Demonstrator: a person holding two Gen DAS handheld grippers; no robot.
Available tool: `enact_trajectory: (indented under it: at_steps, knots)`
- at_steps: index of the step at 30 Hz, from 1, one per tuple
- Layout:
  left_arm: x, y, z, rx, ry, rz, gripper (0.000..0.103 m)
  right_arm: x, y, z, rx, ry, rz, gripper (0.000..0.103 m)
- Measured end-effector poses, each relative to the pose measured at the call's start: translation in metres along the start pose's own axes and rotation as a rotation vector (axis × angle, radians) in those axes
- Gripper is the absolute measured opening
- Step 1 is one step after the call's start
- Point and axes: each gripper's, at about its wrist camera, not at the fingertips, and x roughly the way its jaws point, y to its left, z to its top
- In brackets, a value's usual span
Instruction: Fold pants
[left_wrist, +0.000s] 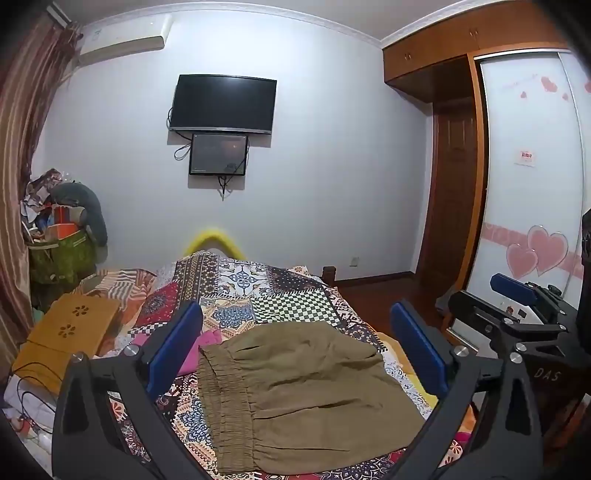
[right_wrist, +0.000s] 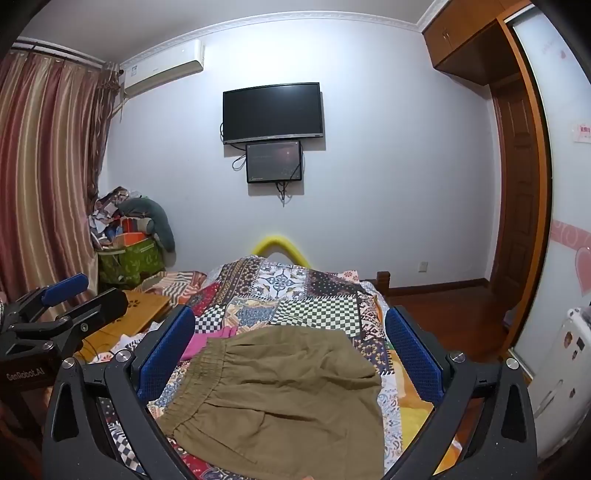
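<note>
Both views, lower frame: left gripper (left_wrist: 295, 354) and right gripper (right_wrist: 290, 349) each held above the bed with jaws spread wide, blue pads well apart, nothing between them; neither touches cloth. Judged: both hover in a ready pose, framing the garment for a first grab or after a release; cannot tell which. Pants (left_wrist: 303, 398) lie in the lower centre on the patchwork quilt (left_wrist: 291, 299), olive-brown, already lying as a compact, roughly square bundle, so the fold looks partly or fully done. Elastic waistband (left_wrist: 225, 406) runs along the bundle's left edge in the left view, gathered and ridged; long axis hard to call, but the waistband edge runs near-to-far. A pink cloth (left_wrist: 207, 350) peeks out at the upper left of the pants. Farther back, centre frame: television (left_wrist: 223, 103) on the wall.
</note>
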Motion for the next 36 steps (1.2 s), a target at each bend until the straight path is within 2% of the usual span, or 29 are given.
enact_trajectory:
  at_steps: [36]
  knots:
    - [0.0019, -0.0023, -0.0009, 0.011, -0.001, 0.011, 0.103, 0.0008, 0.0000, -0.0034, 0.002, 0.004, 0.000, 0.103]
